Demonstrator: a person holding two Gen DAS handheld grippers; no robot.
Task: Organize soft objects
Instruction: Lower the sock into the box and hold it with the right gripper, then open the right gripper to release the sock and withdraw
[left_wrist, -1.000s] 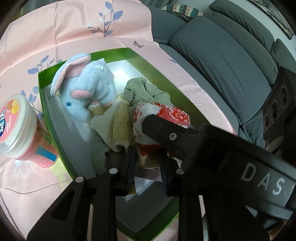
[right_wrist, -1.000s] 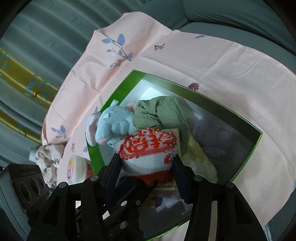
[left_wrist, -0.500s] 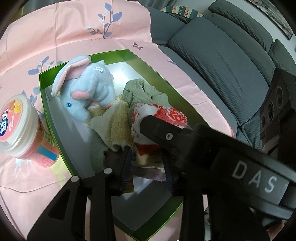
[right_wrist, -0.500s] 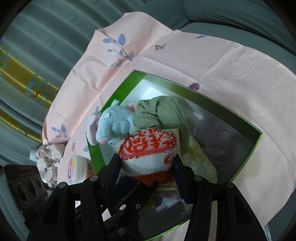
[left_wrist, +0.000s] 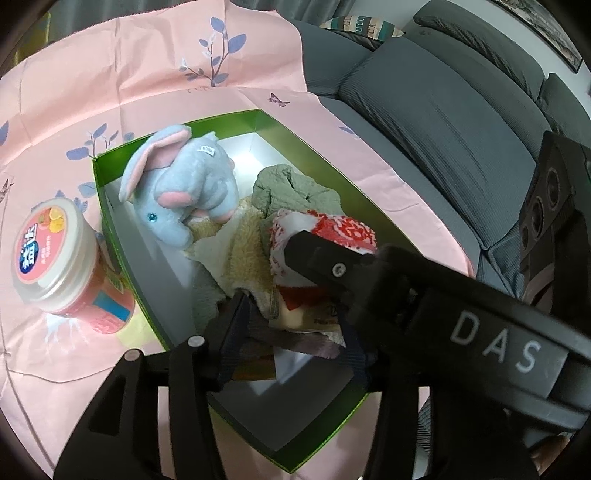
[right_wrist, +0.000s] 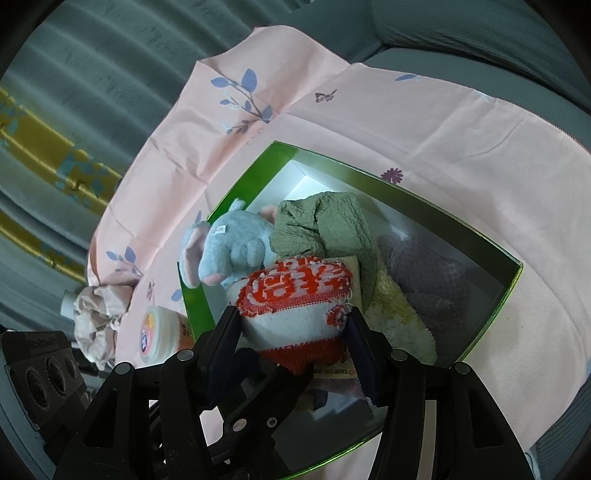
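A green box (left_wrist: 110, 206) on the pink cloth holds a blue plush elephant (left_wrist: 184, 192), a green cloth (left_wrist: 291, 188), a cream fleece cloth (left_wrist: 240, 254) and a purple cloth (right_wrist: 424, 273). My right gripper (right_wrist: 291, 328) is shut on a red-and-white towel (right_wrist: 295, 295) and holds it over the box's near part. My left gripper (left_wrist: 295, 332) is open and empty, just above the box floor beside a flat packet (left_wrist: 317, 317). The right gripper's finger crosses the left wrist view above the towel (left_wrist: 332, 229).
A pink lidded tub (left_wrist: 55, 254) stands just outside the box's left wall. A crumpled cloth (right_wrist: 99, 314) lies past the tub. A grey sofa (left_wrist: 443, 122) runs along the right. The pink flowered cloth (right_wrist: 369, 122) covers the surface around the box.
My left gripper has drawn back a little and its jaws have opened wider. The right gripper and the towel have hardly moved.
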